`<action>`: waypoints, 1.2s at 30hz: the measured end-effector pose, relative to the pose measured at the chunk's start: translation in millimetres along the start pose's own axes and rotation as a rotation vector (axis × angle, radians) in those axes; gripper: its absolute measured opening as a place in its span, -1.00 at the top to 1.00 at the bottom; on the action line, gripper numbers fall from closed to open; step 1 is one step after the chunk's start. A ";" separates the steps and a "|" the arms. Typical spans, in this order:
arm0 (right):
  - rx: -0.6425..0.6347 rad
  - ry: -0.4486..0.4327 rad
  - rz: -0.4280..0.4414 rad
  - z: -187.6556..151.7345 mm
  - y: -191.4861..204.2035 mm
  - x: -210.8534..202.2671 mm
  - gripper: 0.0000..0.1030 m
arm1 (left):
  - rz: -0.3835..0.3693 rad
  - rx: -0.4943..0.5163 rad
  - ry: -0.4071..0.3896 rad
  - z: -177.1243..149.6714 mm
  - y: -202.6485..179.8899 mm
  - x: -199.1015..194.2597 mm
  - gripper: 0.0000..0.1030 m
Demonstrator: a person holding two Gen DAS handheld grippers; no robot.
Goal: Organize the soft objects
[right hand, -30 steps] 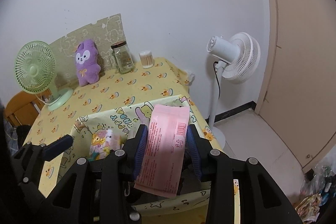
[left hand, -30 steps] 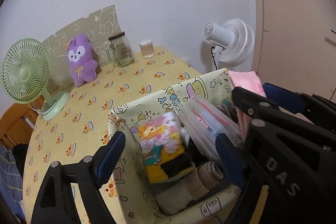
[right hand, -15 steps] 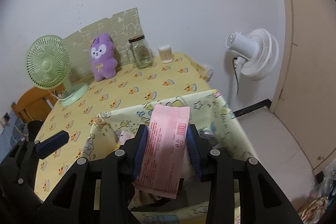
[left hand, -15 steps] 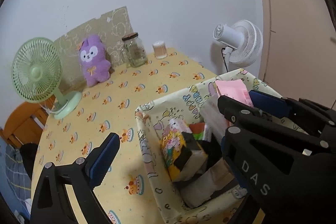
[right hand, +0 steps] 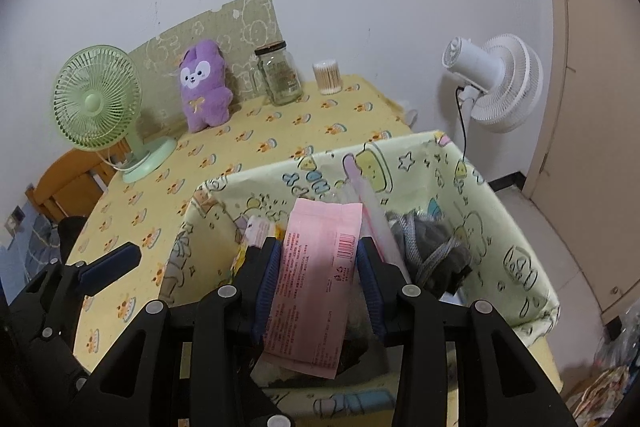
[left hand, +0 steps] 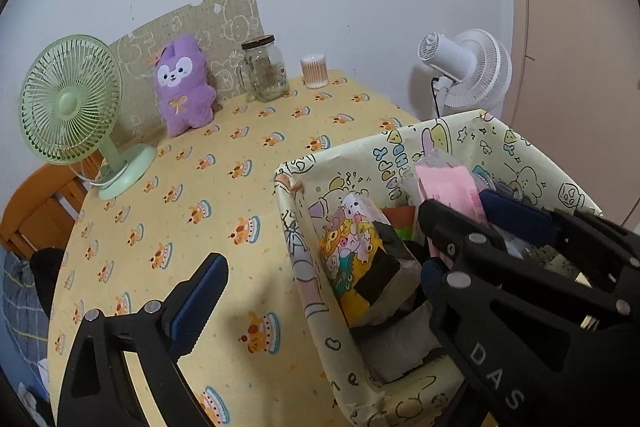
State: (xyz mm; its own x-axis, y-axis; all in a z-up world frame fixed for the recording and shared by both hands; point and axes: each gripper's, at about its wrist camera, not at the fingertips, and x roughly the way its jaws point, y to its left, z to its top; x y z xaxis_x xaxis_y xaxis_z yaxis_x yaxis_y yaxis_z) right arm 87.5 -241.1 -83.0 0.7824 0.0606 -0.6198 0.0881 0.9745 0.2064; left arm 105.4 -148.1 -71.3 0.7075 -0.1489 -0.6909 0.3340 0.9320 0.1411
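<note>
White wall behind, and under it a tabletop in a yellow cake-print cloth, with a green desk fan, a purple plush rabbit, a glass jar and a tub of cotton swabs along the back. Near me stands the cartoon-print fabric bin, already holding a colourful printed pack, grey cord and clear sleeves.

I have my right claw pinching the pink soft pack from both sides, and it hangs over the bin's middle, its lower end down among the contents. My left claw is spread wide and carries nothing; one finger sits over bare tabletop just beside the bin wall.

I judge this to be the placing step. Next I would lower the pack into the gap between the printed pack and the sleeves, then part the fingers. The plush rabbit looks like the remaining soft item
</note>
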 end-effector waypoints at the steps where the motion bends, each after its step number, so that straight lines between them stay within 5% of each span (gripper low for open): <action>1: 0.004 0.001 0.002 -1.5 0.1 -1.2 0.16 | -0.002 -0.001 0.001 -0.9 0.1 -0.4 -0.91; 5: -0.008 0.001 0.000 -5.2 2.1 -8.5 0.08 | 0.002 -0.008 -0.003 -4.0 -0.5 -3.6 -0.91; 9: -0.019 -0.025 -0.011 -7.1 3.0 -19.0 -0.41 | 0.010 -0.006 -0.017 -6.4 0.2 -12.9 -0.91; 36: -0.106 -0.203 -0.042 -12.1 58.3 -115.2 -0.94 | 0.061 -0.096 -0.205 -21.2 43.0 -110.0 -0.96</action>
State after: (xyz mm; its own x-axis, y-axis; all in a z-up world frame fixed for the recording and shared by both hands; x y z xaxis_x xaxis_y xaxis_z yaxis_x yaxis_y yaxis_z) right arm -5.0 -188.6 -8.8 0.8881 -0.0148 -0.4594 0.0663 0.9932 0.0962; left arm 28.7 -84.7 -4.3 0.8395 -0.1461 -0.5234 0.2328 0.9670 0.1035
